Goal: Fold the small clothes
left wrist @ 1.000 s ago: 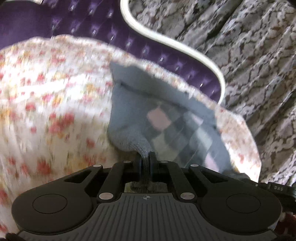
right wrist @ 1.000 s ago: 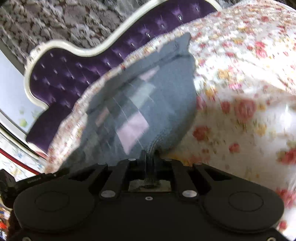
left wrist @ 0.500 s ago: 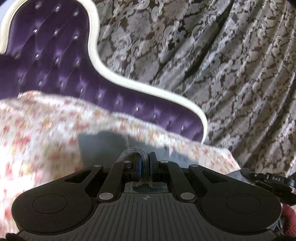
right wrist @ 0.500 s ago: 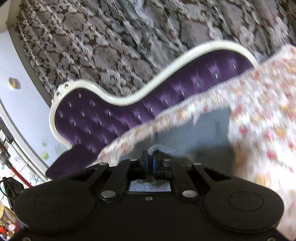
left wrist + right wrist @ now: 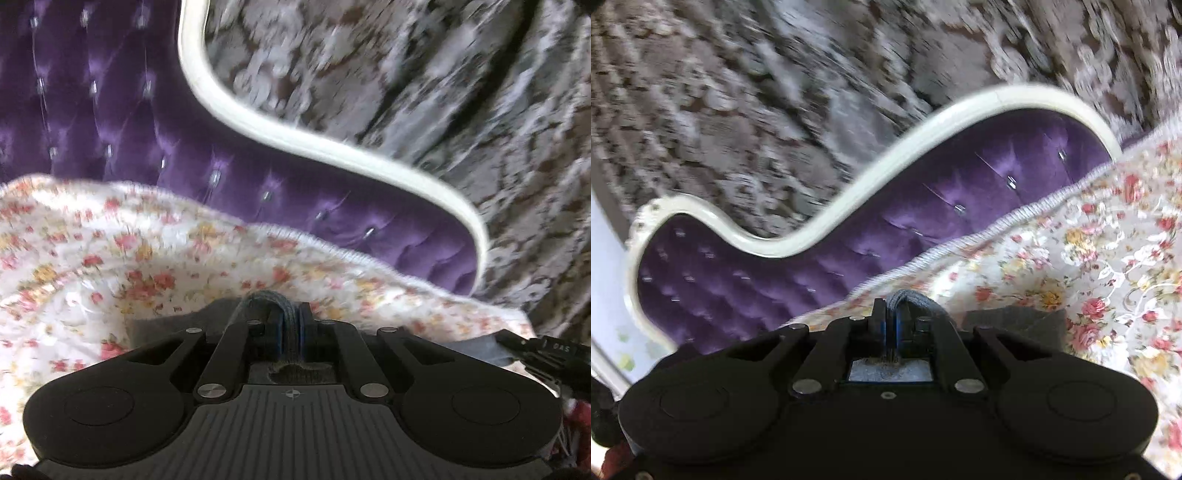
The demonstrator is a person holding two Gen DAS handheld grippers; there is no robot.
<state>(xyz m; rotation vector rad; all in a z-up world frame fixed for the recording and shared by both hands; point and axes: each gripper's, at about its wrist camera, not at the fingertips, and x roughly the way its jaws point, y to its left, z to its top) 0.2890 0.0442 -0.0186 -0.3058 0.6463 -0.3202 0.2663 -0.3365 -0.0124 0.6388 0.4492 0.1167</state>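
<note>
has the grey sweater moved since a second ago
Yes. The grey sweater, clamped in the left hand-held gripper, lay spread across the floral cover; now its held edge sits much nearer the purple headboard, folded over.

left claw [image 5: 291,325] | pinching grey garment [image 5: 266,299] | over floral bedspread [image 5: 110,266]

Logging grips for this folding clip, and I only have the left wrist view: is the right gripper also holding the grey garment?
Observer: Yes. The right gripper has its jaws shut on a fold of the grey knit garment.
Operator: Any of it loose there?
Observer: A grey flap shows right of the jaws, against the floral bedspread.
Operator: Anything beside the headboard?
Observer: A pale blue wall, left of the purple tufted headboard.
</note>
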